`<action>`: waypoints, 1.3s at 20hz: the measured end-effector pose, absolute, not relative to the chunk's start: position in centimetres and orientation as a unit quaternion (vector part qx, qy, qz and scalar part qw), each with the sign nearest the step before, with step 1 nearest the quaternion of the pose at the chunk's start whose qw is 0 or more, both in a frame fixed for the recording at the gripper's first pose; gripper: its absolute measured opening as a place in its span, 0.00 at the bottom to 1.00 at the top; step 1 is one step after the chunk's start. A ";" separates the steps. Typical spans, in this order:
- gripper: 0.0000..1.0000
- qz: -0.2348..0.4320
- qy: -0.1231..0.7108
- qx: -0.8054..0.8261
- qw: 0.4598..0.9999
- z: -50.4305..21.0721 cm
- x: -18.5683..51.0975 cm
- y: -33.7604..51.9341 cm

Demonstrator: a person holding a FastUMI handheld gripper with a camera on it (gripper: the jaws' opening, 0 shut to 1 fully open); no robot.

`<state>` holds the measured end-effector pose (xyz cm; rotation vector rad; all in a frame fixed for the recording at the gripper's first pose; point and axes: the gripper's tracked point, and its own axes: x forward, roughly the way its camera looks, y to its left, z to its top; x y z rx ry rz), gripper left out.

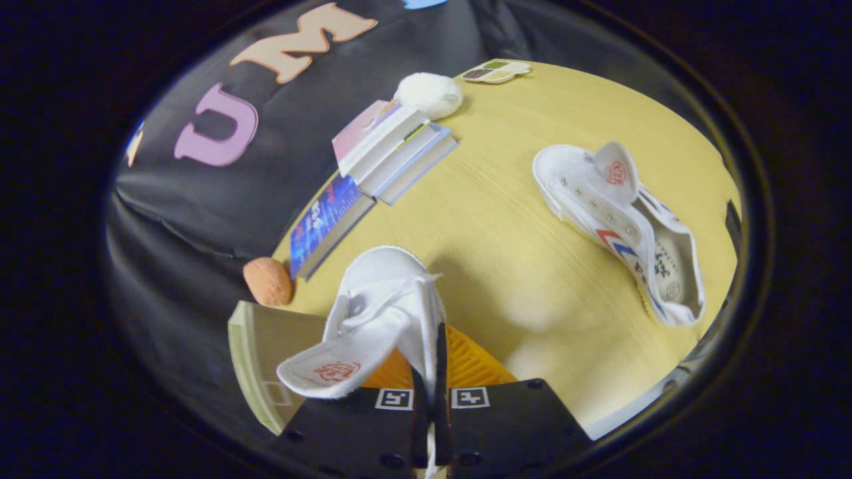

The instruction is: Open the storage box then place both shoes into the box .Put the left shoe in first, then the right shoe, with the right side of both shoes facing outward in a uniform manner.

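A white canvas shoe point(389, 299) hangs in my gripper point(431, 372), lifted above the table, toe pointing away and its tongue point(336, 366) flopped out toward me. Both fingers press together on the shoe's side wall, near the collar. A second white shoe point(622, 226), with red and blue stripes on its side, lies on the yellow wooden table point(519, 266) beyond the fingers and to their right, opening turned toward me. A pale box edge point(256, 359) shows just left of the held shoe, partly hidden by it.
Stacked books point(393, 156) and a blue-covered book point(326, 223) lie at the table's far left edge. A white fluffy ball point(429, 95) sits behind them, a flat card point(498, 70) beyond it. An orange textured ball point(268, 281) rests by the box. Bare table lies between the shoes.
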<state>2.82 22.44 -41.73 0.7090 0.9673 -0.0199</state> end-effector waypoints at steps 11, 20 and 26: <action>0.07 0.083 0.363 0.421 0.827 -25.8 2.1 34.7; 0.07 0.102 0.443 0.356 0.816 -31.9 3.4 46.0; 0.07 0.058 0.462 0.277 0.840 -37.2 3.6 47.0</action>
